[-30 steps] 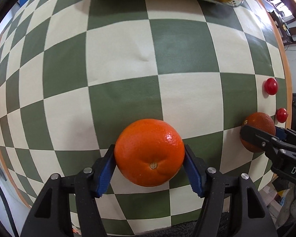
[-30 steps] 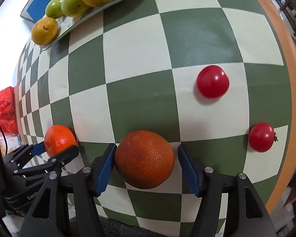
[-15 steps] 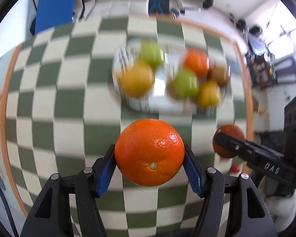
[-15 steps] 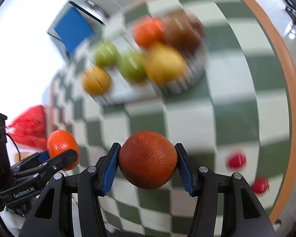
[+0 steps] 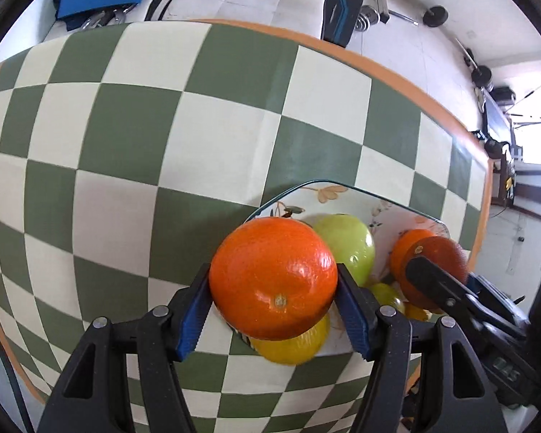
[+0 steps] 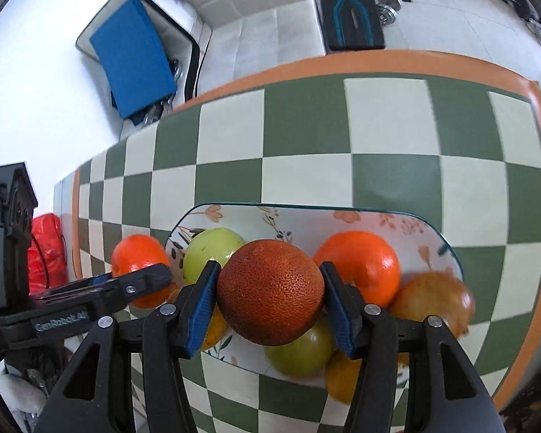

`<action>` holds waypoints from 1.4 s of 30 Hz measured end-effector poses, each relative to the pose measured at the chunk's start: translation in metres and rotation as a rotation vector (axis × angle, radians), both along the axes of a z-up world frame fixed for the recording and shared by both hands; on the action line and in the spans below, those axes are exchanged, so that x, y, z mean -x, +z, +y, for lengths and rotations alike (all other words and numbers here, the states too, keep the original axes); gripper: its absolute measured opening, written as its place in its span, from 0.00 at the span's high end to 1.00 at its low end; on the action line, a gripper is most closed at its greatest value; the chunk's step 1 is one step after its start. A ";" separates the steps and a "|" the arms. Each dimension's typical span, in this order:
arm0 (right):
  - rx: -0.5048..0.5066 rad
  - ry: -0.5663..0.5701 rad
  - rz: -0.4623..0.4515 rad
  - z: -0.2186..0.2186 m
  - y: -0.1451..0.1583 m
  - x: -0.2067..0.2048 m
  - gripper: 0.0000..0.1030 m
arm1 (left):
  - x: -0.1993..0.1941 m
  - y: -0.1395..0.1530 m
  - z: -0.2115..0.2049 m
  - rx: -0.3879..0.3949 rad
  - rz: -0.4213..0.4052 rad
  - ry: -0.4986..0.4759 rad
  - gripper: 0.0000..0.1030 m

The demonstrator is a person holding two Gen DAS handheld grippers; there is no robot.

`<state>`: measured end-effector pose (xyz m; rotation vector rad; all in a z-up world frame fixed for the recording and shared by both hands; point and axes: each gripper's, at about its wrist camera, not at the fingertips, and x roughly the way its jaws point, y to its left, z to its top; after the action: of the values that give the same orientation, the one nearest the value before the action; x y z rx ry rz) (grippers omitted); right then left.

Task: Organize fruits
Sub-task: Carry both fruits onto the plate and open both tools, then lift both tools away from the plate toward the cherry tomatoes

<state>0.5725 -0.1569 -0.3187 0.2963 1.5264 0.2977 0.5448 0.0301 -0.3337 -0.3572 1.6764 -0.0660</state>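
A bright orange (image 5: 274, 278) is clamped between the blue pads (image 5: 194, 310) of the left hand-held gripper (image 5: 274, 306), with its navel turned toward the camera, and it is held above the near-left edge of a floral plate (image 5: 328, 191) that rests on the green-and-cream checked desk (image 5: 126, 144). In the right wrist view the same orange (image 6: 139, 263) is seen at the left, just off the plate's left end, gripped by the left hand-held gripper (image 6: 140, 281). A darker, reddish-skinned orange (image 6: 270, 292) is pinched between the pads (image 6: 203, 310) of the right hand-held gripper (image 6: 270, 310) and is held over the middle of the plate (image 6: 306, 216); in the left wrist view it (image 5: 440, 263) is seen at the right, in front of an orange already on the plate. On the plate are seen a green apple (image 6: 211, 252) at the left, a bright orange fruit (image 6: 360, 267) at the right, a brownish fruit (image 6: 432, 299) at the far right which is blurred, a second green apple (image 6: 299, 353) under the held fruit, and a yellow-orange fruit (image 6: 342, 379) near the front rim. A yellow fruit (image 5: 292, 346) is partly hidden beneath the left gripper's orange. Beyond the desk's orange edge a blue pad (image 6: 133, 54) and a black bench (image 6: 350, 11) are seen on the floor.
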 end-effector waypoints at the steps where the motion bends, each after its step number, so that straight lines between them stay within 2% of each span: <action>1: 0.001 0.007 0.006 0.002 -0.002 -0.001 0.43 | 0.000 -0.002 -0.002 -0.004 0.002 -0.011 0.37; 3: 0.015 0.023 0.012 0.004 -0.002 -0.001 0.35 | -0.001 0.000 -0.001 -0.005 0.001 -0.008 0.37; 6: 0.043 0.027 0.014 0.005 -0.002 -0.001 0.20 | -0.001 -0.001 0.001 0.012 0.004 0.005 0.23; 7: 0.044 0.024 0.013 0.002 0.000 0.001 0.18 | -0.001 -0.001 0.001 0.013 0.006 0.006 0.14; 10: 0.046 0.003 0.012 -0.004 0.002 0.007 0.18 | 0.001 0.000 0.000 0.001 -0.001 -0.007 0.09; 16: 0.071 -0.017 0.000 -0.016 0.008 0.020 0.10 | 0.006 0.005 0.000 -0.029 -0.024 -0.014 0.09; 23: 0.188 -0.025 -0.099 -0.030 0.035 0.046 0.09 | 0.039 0.040 -0.007 -0.253 -0.165 -0.061 0.09; 27: 0.256 -0.027 -0.141 -0.038 0.046 0.070 0.09 | 0.064 0.047 -0.013 -0.270 -0.194 -0.074 0.09; 36: 0.310 -0.051 -0.197 -0.053 0.060 0.126 0.09 | 0.109 0.080 -0.039 -0.336 -0.312 -0.129 0.09; 42: 0.332 -0.070 -0.259 -0.062 0.083 0.161 0.08 | 0.137 0.108 -0.048 -0.365 -0.399 -0.148 0.09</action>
<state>0.4117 -0.2184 -0.2353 0.0453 1.2806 0.0226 0.4080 -0.0177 -0.2261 0.0557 1.2834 0.0565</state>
